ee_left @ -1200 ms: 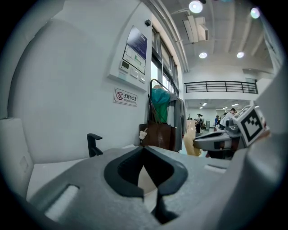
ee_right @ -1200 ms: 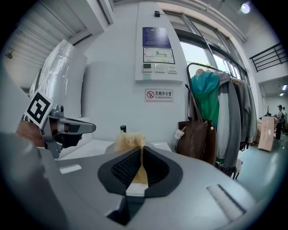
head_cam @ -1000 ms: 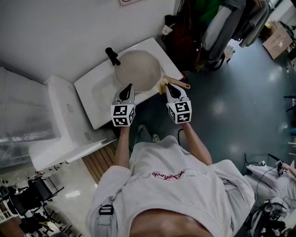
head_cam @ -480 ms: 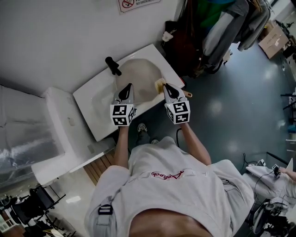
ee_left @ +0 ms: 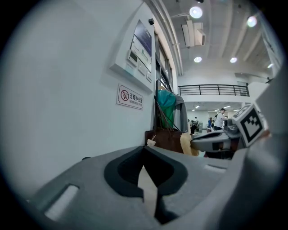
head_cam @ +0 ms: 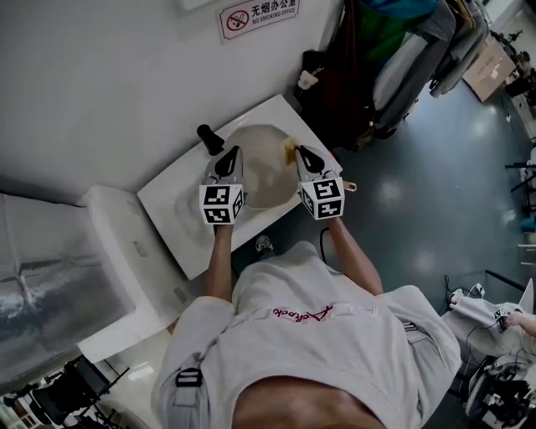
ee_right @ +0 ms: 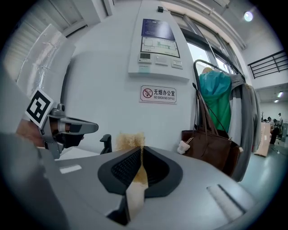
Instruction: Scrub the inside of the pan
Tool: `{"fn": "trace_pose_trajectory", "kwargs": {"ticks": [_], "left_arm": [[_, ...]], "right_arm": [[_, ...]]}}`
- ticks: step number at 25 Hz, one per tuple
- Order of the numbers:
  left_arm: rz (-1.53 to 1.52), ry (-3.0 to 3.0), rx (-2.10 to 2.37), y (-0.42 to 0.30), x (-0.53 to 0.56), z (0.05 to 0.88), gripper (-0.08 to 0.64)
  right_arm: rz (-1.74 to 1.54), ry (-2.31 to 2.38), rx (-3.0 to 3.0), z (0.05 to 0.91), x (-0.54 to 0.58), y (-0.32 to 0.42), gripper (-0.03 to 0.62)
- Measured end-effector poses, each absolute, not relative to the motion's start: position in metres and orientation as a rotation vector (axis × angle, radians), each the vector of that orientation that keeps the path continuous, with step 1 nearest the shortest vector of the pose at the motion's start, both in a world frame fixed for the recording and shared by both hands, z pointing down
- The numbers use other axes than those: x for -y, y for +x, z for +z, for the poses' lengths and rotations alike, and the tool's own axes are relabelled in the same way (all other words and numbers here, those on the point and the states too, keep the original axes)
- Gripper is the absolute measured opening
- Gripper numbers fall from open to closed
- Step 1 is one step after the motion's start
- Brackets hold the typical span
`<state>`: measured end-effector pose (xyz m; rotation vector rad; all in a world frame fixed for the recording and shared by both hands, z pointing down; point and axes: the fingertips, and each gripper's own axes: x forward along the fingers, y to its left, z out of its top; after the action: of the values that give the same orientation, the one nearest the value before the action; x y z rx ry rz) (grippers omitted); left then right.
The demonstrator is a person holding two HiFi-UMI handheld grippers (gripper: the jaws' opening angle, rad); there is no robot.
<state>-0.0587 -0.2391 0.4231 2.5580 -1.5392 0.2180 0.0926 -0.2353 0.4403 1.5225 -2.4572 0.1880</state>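
Note:
A pale round pan (head_cam: pixel 261 172) lies in the white sink (head_cam: pixel 172 205), its wooden handle end (head_cam: pixel 347 186) sticking out past the sink's right edge. My left gripper (head_cam: pixel 229 157) hovers over the pan's left rim, shut, with nothing between its jaws (ee_left: pixel 145 155). My right gripper (head_cam: pixel 298 154) hangs over the pan's right rim, shut on a yellow sponge (head_cam: pixel 289 153). The sponge (ee_right: pixel 129 141) pokes out past the right gripper (ee_right: pixel 140 150). Both gripper views look level toward the wall, so neither shows the pan's inside.
A black faucet (head_cam: pixel 208 138) stands at the sink's back left. Hanging coats and a brown bag (head_cam: pixel 352 80) crowd the wall right of the sink. A no-smoking sign (head_cam: pixel 259 17) is on the wall above. A plastic-wrapped white unit (head_cam: pixel 59 251) stands to the left.
Both grippers have moved forward from the sink's front edge to above the pan. The right one carried the sponge from beside the handle to the pan's right rim.

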Motion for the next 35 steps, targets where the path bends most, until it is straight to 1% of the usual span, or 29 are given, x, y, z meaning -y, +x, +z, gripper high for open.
{"fn": "trace_pose_trajectory", "kwargs": {"ticks": [12,22,35], "left_arm": [[0.241,2.565,1.475,-0.094,0.273,0.437,0.000],[0.267,2.489,1.507,-0.103,0.283,0.455,0.000],[0.353,2.326,1.588,-0.121,0.258,0.497,0.000]], "right_arm": [[0.194,1.536,2.420,0.447,0.271,0.054,0.025],[0.234,1.496,2.400,0.464,0.286,0.062,0.025],[0.294,1.343,2.429,0.495,0.289,0.055,0.025]]}}
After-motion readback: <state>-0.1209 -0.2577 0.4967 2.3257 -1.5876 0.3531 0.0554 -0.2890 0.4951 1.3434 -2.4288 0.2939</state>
